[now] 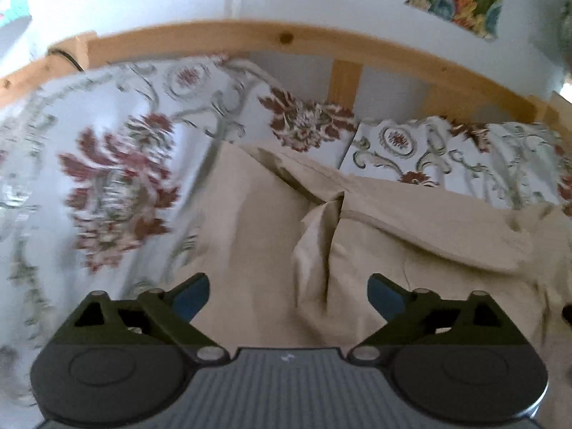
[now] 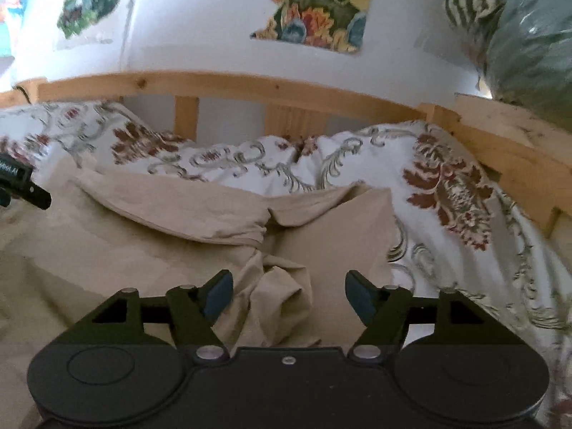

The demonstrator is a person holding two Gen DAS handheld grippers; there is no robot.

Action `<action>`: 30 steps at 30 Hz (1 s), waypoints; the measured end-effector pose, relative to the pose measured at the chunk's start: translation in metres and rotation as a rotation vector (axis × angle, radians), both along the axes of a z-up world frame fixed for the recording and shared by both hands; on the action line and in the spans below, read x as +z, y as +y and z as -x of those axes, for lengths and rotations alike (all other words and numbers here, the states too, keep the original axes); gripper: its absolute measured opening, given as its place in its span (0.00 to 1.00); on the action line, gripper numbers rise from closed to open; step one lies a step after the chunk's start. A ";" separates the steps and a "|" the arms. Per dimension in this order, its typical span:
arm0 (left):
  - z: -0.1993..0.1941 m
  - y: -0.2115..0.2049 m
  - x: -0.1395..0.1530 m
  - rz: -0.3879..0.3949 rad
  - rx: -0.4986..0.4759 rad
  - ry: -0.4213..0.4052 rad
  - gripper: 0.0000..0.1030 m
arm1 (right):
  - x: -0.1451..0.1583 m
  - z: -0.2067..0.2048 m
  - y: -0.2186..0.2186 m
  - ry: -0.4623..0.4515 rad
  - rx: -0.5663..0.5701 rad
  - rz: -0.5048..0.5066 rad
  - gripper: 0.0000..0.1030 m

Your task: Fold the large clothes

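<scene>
Both grippers are tipped downward, pointing at the far edge of the bed. The left gripper (image 1: 288, 295) has its jaws spread really wide with nothing pinched. The right gripper (image 2: 289, 295) is spread too, a bit narrower, pads touching nothing.

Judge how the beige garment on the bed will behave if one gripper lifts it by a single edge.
The beige garment is creased and bunched into soft ridges, so it will probably drape and sag rather than hold shape. It spreads wide over the floral bedding, so one pinch likely drags the rest along. Looks thin, probably light.
</scene>
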State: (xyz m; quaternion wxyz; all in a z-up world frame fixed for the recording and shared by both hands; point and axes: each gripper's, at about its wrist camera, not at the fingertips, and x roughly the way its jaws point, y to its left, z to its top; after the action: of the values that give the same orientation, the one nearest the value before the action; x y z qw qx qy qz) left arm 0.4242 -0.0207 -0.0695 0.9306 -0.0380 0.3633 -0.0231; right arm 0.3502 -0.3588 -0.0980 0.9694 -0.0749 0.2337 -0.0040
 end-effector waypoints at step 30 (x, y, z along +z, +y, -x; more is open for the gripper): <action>0.260 -0.007 -0.014 -0.477 -0.516 0.141 0.99 | 0.011 0.231 0.139 0.509 0.442 0.443 0.98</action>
State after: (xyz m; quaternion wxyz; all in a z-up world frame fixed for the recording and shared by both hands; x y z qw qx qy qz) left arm 0.1638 -0.0277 -0.0837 0.8495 0.2719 0.4194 -0.1689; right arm 0.1191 -0.2196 -0.0870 0.8184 -0.3290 0.4382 0.1731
